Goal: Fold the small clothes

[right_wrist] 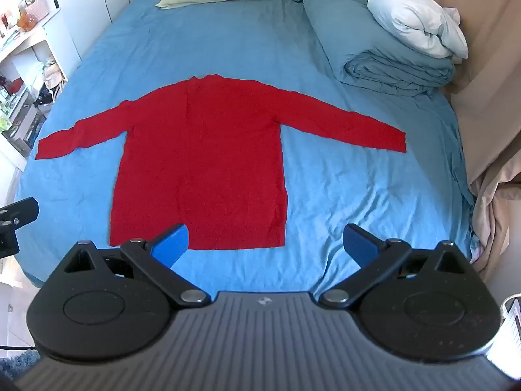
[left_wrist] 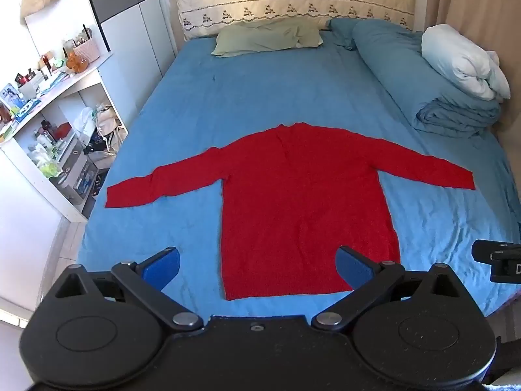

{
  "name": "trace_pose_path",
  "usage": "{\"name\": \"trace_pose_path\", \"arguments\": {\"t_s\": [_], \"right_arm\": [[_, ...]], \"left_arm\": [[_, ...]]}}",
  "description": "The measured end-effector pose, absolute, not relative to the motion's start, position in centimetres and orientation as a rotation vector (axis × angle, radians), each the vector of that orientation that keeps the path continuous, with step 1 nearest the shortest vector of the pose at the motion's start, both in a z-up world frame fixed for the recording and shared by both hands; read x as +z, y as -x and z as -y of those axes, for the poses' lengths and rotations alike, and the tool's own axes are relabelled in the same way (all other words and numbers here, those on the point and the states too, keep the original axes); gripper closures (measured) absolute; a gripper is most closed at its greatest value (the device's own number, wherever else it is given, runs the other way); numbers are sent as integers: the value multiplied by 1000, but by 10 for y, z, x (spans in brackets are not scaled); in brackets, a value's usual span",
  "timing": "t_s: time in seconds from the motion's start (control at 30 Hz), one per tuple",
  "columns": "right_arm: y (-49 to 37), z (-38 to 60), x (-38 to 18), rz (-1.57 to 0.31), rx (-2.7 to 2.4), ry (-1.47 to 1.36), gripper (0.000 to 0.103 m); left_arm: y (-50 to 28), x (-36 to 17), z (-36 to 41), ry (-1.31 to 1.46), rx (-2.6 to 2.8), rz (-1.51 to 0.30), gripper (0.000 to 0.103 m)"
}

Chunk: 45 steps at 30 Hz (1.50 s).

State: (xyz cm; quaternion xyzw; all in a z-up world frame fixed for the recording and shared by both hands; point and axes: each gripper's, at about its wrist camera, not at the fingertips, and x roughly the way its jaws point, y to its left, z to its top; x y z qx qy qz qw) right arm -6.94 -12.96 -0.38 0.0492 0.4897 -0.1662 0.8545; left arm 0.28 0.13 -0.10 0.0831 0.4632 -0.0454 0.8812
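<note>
A red long-sleeved sweater [left_wrist: 302,202] lies flat on the blue bed sheet [left_wrist: 260,97], sleeves spread out to both sides, hem toward me. It also shows in the right wrist view [right_wrist: 202,150]. My left gripper [left_wrist: 259,265] is open and empty, held above the hem's left part. My right gripper [right_wrist: 267,244] is open and empty, above the hem's right corner. The right gripper's edge shows at the right of the left wrist view [left_wrist: 498,264].
A green pillow [left_wrist: 267,37] lies by the headboard. A rolled blue duvet [left_wrist: 423,78] with a white pillow [left_wrist: 462,62] lies along the bed's right side. A white cluttered shelf unit [left_wrist: 55,123] stands left of the bed. A beige curtain [right_wrist: 488,97] hangs on the right.
</note>
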Motion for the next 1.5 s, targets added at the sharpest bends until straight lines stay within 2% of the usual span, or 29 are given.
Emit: {"name": "trace_pose_path", "arguments": {"t_s": [1.5], "right_arm": [[78,123,2,-996,-350,-103,0]], "left_arm": [[9,5,-3,-141,-42,-911,0]]}}
